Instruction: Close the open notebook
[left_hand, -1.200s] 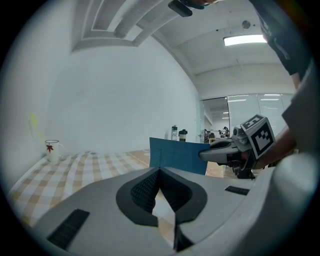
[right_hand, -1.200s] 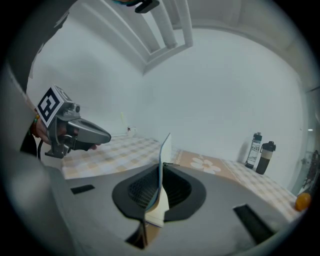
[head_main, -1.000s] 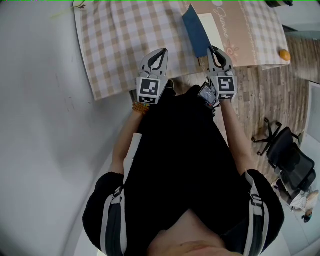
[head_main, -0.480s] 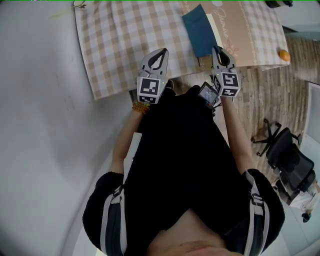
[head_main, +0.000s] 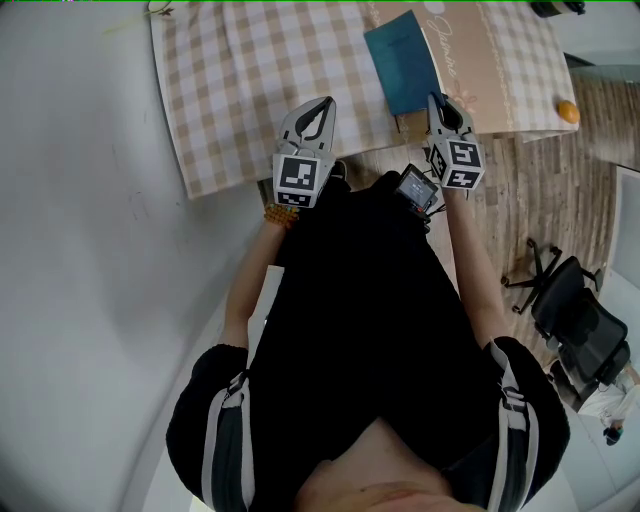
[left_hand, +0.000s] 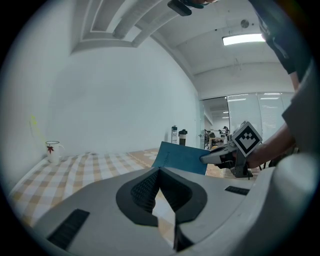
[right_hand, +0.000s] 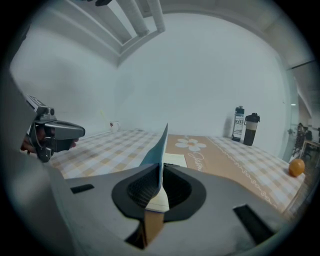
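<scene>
The notebook lies at the table's front right, and its blue cover (head_main: 405, 60) stands tilted up over the white page (right_hand: 172, 160). My right gripper (head_main: 437, 100) holds the cover's near edge. In the right gripper view the cover (right_hand: 157, 150) rises edge-on between the jaws, which are opening slightly around it. The left gripper view shows the blue cover (left_hand: 182, 159) with the right gripper (left_hand: 204, 159) at its edge. My left gripper (head_main: 325, 103) hovers shut and empty over the checked cloth (head_main: 240, 80), left of the notebook.
A beige flowered runner (head_main: 480, 60) lies under the notebook. An orange (head_main: 569, 110) sits at the table's right end. Two bottles (right_hand: 239, 123) stand at the far side, and a cup (left_hand: 51, 148) is at the far left. An office chair (head_main: 580, 320) stands on the floor at right.
My right gripper has moved right and a little down, swinging the blue cover over to the right so it hides more of the white page. The left gripper has not moved.
</scene>
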